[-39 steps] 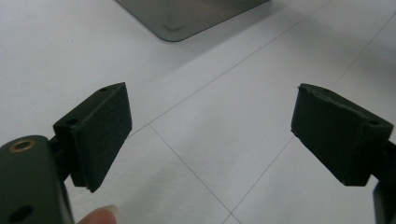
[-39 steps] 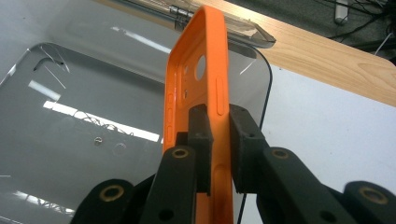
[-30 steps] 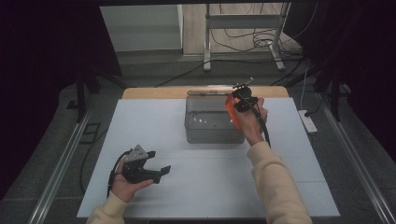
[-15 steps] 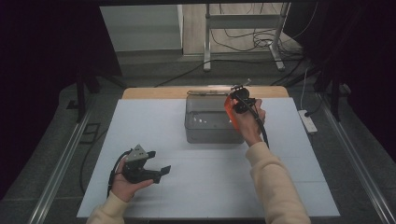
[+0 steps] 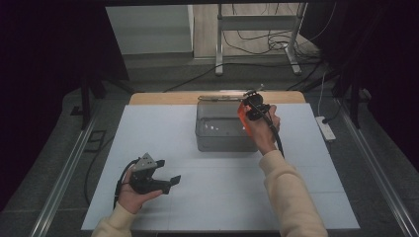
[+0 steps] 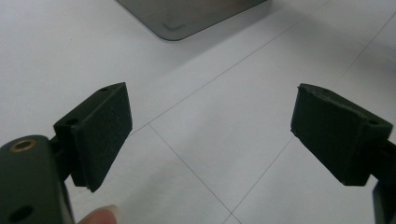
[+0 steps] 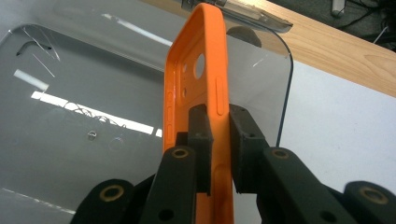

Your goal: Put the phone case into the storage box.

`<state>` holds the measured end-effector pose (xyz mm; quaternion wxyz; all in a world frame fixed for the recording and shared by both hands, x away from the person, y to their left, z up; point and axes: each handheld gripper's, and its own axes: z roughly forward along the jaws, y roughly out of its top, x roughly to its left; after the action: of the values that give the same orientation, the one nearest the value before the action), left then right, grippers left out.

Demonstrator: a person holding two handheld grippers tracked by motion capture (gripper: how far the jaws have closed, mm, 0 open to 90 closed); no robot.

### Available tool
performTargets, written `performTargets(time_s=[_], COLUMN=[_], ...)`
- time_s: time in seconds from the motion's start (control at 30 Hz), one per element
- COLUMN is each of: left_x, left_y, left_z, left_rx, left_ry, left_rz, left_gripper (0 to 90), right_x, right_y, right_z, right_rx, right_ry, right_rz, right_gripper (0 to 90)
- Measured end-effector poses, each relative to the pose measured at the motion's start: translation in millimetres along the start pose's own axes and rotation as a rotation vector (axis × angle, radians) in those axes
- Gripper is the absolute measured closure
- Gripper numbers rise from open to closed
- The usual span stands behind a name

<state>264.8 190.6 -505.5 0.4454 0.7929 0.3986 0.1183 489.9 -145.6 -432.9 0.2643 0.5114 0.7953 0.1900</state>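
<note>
phone case (image 7: 205,70): orange, smooth plastic | box (image 7: 93,107): clear, glossy plastic | table edge (image 7: 336,51): wood | pads (image 6: 100,130): matt black foam

left tool (image 5: 167,174) low, jaws spread wide, right tool (image 7: 218,140) raised, jaws clamped together

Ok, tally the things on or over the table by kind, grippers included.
Grippers: 2, left gripper and right gripper
Orange phone case: 1
Clear box: 1
Total: 4
</note>
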Motion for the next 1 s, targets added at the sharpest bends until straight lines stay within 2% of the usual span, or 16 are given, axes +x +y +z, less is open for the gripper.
performTargets(time_s=[0.8, 1.0], left_x=[0.0, -0.1], left_y=[0.0, 0.0], left_z=[-0.4, -0.3], left_rx=[-0.002, -0.001], left_ry=[-0.001, 0.000], left_rz=[0.002, 0.003], left_gripper=[12.6, 12.7], right_x=[7.2, 5.7], right_y=[-3.5, -6.1], right_z=[8.6, 11.1], right_rx=[0.026, 0.042], right_ry=[0.000, -0.024], right_rz=[-0.013, -0.010], right_gripper=[80.3, 80.2])
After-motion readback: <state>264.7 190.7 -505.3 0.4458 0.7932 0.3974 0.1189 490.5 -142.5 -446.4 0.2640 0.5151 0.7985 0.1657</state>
